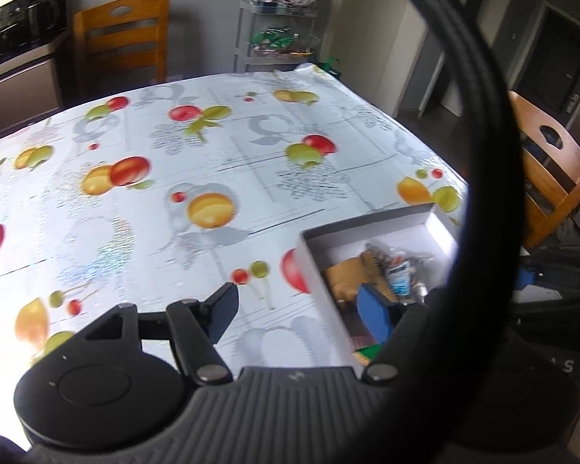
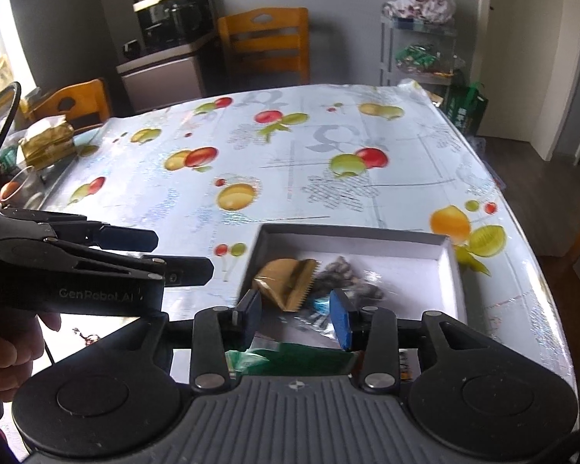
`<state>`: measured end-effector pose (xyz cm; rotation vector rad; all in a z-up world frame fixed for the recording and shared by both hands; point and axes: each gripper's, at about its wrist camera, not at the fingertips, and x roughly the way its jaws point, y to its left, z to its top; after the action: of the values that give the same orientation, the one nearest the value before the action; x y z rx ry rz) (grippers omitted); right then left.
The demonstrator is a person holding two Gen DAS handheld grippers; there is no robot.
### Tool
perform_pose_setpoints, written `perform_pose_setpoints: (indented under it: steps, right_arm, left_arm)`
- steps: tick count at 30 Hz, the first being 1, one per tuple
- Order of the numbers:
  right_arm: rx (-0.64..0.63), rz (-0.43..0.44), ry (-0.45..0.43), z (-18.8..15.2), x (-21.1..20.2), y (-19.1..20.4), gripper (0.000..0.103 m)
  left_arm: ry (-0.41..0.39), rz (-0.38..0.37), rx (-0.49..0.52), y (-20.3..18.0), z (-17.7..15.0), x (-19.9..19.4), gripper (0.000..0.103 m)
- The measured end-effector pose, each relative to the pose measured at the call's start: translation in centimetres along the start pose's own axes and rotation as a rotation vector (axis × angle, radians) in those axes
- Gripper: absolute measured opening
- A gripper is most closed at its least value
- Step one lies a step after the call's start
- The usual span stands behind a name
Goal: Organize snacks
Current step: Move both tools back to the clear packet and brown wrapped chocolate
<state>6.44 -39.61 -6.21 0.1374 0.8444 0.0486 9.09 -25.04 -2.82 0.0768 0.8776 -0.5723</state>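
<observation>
A shallow white box sits near the table's right front corner. In it lie a gold-wrapped snack, a grey crinkled packet and a small blue-and-white packet. A green packet lies at the box's near end, below my right gripper. That gripper hovers open over the box with nothing pinched between its blue pads. My left gripper is open and empty. It straddles the left wall of the box, above the gold snack. From the right wrist view, the left gripper reaches in from the left.
The fruit-print tablecloth covers the table. A pile of gold and green wrappers sits at the far left edge. Wooden chairs stand around the table, and a wire cart stands at the back. A black cable loop crosses the left wrist view.
</observation>
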Motion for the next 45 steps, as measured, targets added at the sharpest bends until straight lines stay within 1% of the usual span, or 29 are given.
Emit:
perform_pose_setpoints:
  steps: [14, 23, 26, 30, 37, 41, 43, 45]
  right_arm:
    - [-0.051, 0.051, -0.003, 0.2, 0.2, 4.8, 0.042]
    - [-0.091, 0.098, 0.024, -0.3, 0.8, 8.0, 0.045]
    - [-0.108, 0.109, 0.035, -0.6, 1.1, 9.1, 0.045]
    - [-0.117, 0.124, 0.049, -0.9, 1.5, 10.2, 0.045]
    - [-0.156, 0.151, 0.073, -1.6, 1.9, 12.5, 0.045]
    - [-0.171, 0.157, 0.086, -2.0, 1.9, 13.4, 0.045]
    - [-0.185, 0.157, 0.096, -2.2, 2.1, 13.9, 0.045]
    - [-0.198, 0.163, 0.108, -2.4, 2.4, 14.3, 0.045]
  left_arm:
    - [-0.013, 0.085, -0.046, 5.9, -1.5, -2.8, 0.068]
    - [-0.013, 0.121, -0.054, 9.6, -2.8, -3.5, 0.068]
    - [-0.006, 0.143, -0.048, 10.8, -3.3, -3.5, 0.068]
    - [0.000, 0.145, -0.048, 11.9, -3.8, -3.8, 0.068]
    - [0.010, 0.132, -0.002, 13.3, -4.8, -3.5, 0.068]
    - [0.001, 0.102, 0.052, 13.9, -5.4, -2.9, 0.068]
    - [0.001, 0.105, 0.090, 13.9, -5.5, -2.5, 0.068]
    - [-0.001, 0.092, 0.101, 14.3, -5.6, -2.1, 0.068]
